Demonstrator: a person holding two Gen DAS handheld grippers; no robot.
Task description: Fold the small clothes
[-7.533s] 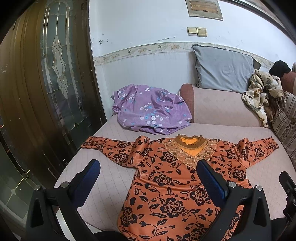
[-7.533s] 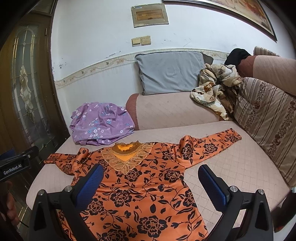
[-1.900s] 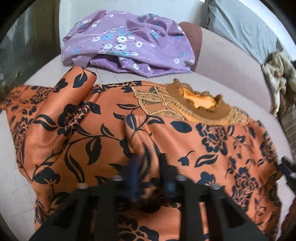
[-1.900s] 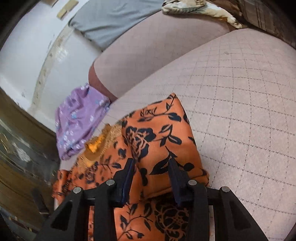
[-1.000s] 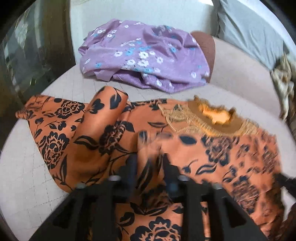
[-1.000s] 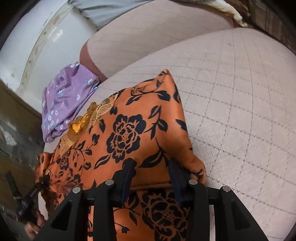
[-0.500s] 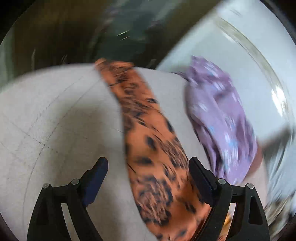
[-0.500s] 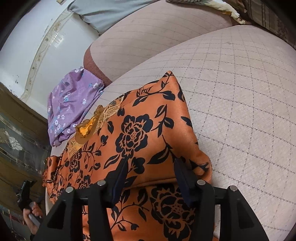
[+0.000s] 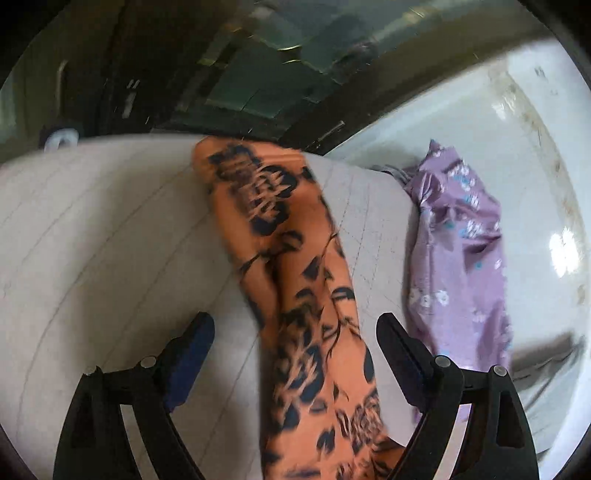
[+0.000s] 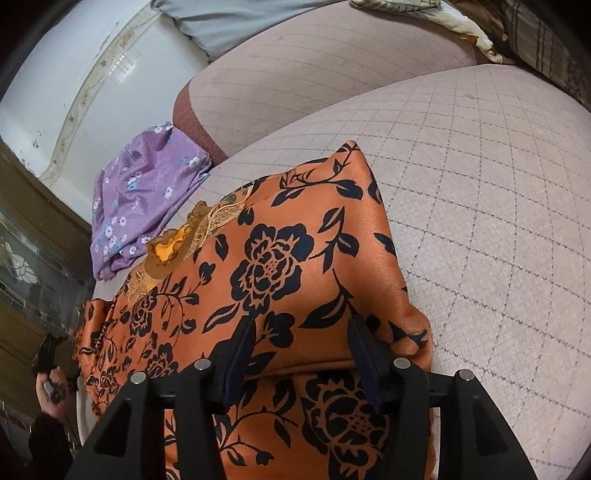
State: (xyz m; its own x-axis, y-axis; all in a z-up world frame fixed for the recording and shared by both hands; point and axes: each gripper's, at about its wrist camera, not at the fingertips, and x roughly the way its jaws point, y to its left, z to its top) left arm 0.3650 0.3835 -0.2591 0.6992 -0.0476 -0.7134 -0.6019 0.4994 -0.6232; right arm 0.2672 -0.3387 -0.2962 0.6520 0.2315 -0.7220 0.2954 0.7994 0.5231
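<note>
The surface is a sofa seat (image 10: 498,221) covered in pale quilted cloth with a grid of stitched lines. Behind it rises a padded backrest (image 10: 314,74) of the same cloth, with a grey cushion (image 10: 229,18) above it against a white wall (image 10: 74,74). At the seat's far left end stands a dark wooden door with patterned glass (image 9: 240,74).

The orange blouse (image 10: 280,266) with black flowers lies on the seat right ahead of the right claw (image 10: 301,350). Its right sleeve is folded in over the body, making a straight edge on that side. The right claw's jaws stand part open, straddling the folded layer at its near edge; whether the pads press the cloth cannot be told. To the right of this claw the seat is bare cloth all the way to its rim, giving open room.

The left claw (image 9: 295,343) sits over the blouse's other sleeve (image 9: 280,240), which stretches away from it to the seat's edge by the door. Its jaws are wide apart and closing, the sleeve between them but clear of both pads. Left of this claw the seat is bare. To its right, near the sleeve, a crumpled purple flowered garment (image 9: 461,266) lies against the wall.
</note>
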